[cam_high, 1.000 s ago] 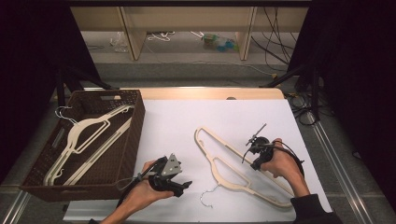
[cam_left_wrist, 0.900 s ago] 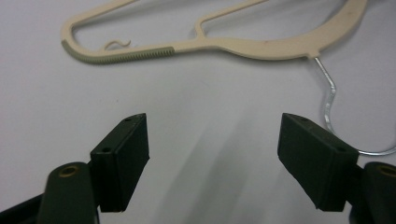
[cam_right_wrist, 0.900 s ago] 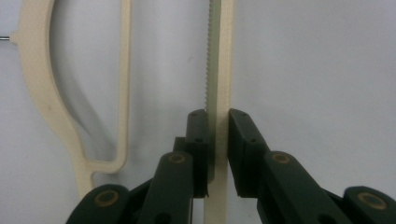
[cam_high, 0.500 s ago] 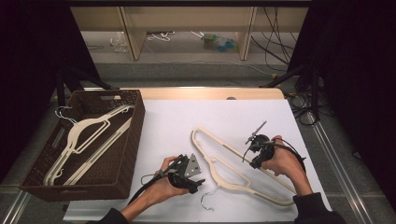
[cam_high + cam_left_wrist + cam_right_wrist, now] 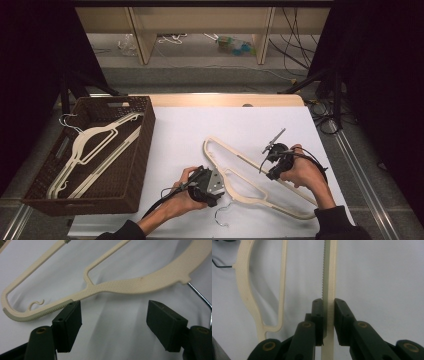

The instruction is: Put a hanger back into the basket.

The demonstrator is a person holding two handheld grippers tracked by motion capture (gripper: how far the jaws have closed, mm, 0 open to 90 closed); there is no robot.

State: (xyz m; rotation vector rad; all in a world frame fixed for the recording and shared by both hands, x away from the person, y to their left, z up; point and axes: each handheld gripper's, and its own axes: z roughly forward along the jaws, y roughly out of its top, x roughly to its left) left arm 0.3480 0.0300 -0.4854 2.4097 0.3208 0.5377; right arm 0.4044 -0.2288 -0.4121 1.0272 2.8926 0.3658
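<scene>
We work outward from the cream hanger point(image 5: 250, 182), which lies flat on the white table point(image 5: 200, 130) in front of us, well to the right of the brown wicker basket point(image 5: 131, 165). Nearest us, our left gripper point(image 5: 216, 186) sits just beside the hanger's neck, close to the wire hook point(image 5: 222, 216); its jaws stand apart and have just been narrowing a little, with the shoulder beam lying just ahead of the pads point(image 5: 68, 322), not yet pressed. Our right gripper point(image 5: 270, 159) is clamped on the hanger's lower bar, pads point(image 5: 318, 315) squeezing the ribbed strip from both sides. We judge the hanger light and rigid, smooth plastic that could slip, so the ribbed sections and the thick shoulder near the neck look like the best places to take hold; the thin bar may flex if lifted from one end. Its long axis runs diagonally, from the upper left tip nearer the basket down toward the lower right by our right forearm, with the hook pointing toward us. Farther left, two more hangers point(image 5: 87, 150) lie in the basket, and beyond the table's far edge stands a wooden shelf point(image 5: 200, 20).
</scene>
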